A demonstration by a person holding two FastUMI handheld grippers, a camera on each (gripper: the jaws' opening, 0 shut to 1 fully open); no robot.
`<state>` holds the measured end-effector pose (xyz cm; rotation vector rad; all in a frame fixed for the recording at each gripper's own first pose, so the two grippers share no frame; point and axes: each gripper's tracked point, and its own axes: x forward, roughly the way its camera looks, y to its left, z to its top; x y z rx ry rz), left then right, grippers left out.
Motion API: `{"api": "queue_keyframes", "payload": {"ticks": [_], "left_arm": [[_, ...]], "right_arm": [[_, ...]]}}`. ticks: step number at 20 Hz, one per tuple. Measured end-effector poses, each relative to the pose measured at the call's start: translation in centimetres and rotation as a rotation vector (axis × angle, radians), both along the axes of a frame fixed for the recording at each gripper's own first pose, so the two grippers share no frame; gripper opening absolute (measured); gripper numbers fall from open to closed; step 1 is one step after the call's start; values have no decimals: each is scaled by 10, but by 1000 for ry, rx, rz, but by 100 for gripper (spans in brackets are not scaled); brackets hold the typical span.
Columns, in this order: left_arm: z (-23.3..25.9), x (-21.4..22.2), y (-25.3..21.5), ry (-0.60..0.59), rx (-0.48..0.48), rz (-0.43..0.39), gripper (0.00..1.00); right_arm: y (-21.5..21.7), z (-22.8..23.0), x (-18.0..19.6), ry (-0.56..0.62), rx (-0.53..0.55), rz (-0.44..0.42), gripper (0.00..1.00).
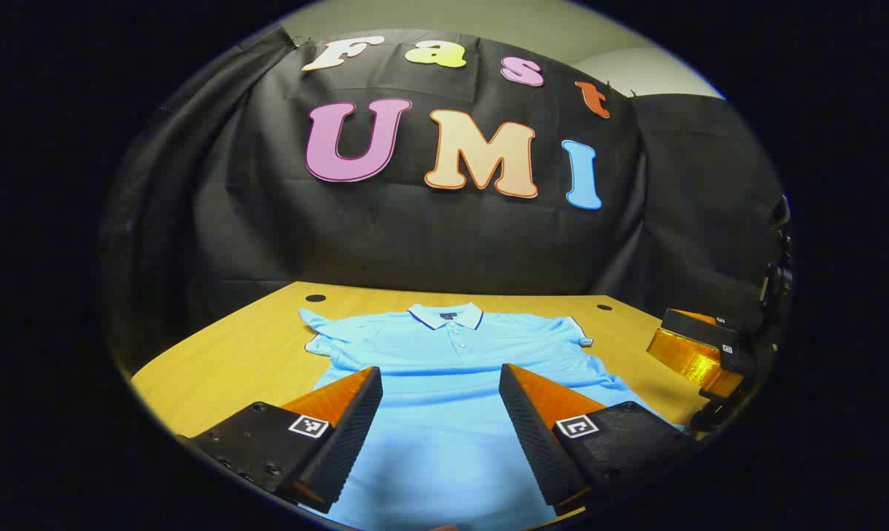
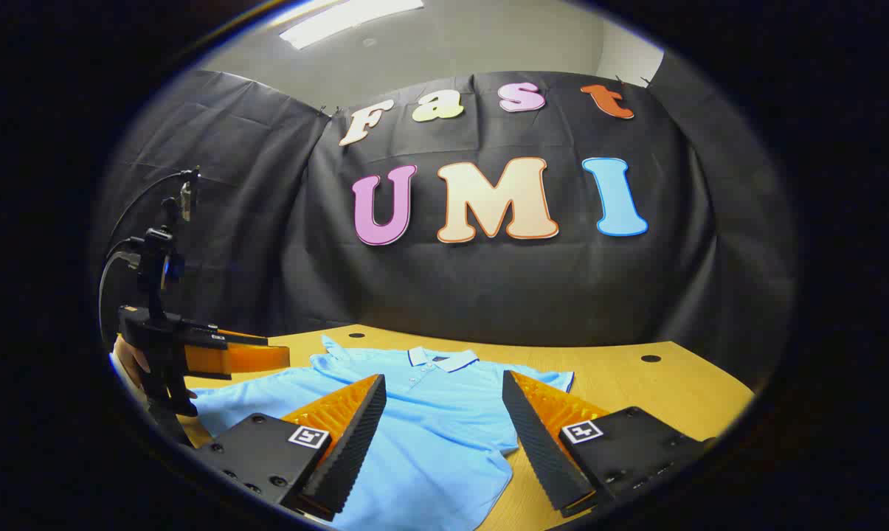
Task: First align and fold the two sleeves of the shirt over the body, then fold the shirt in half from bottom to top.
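No brand or wording can be read on the shirt (image 1: 444, 369): a small dark tag sits inside the back of its neck, too small to make out. Each claw carries small square black-and-white marker tags on its finger mounts; these are patterns, not text.

The shirt is a light blue short-sleeved polo with a white-edged collar (image 1: 445, 315) and a short placket with pale buttons. It lies face up and spread flat on the wooden counter (image 1: 230, 361), collar toward the booth's black cloth wall and hem toward the cameras. Both sleeves lie out to the sides, not folded over the body; in the left gripper view the sleeve on the left of the picture is slightly rumpled, and the other ends in a white-trimmed cuff. The fabric shows soft creases across the chest. Two small dark round holes sit in the counter near its far edge.

The left claw (image 1: 440, 383) hovers above the lower body of the shirt with its fingers spread wide apart and nothing between them. The right claw (image 2: 444, 391) is likewise spread open and empty, poised over the shirt's side near its sleeve. In the right gripper view the left claw appears at the left edge, held by a hand (image 2: 130, 361), above the counter beside the shirt.
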<state>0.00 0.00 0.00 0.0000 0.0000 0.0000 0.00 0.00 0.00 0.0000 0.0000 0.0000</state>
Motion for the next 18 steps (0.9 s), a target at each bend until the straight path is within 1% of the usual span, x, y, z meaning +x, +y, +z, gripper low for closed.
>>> {"api": "queue_keyframes", "payload": {"ticks": [8, 15, 18], "left_arm": [[6, -10, -3, 6, -18, -15, 95], [10, -15, 1, 5, -2, -5, 95], [7, -15, 2, 14, -3, -1, 95]], "right_arm": [[-7, 2, -2, -4, -19, -38, 99], [-3, -1, -3, 7, -23, -36, 99], [-5, -9, 0, 37, -20, -43, 99]]}}
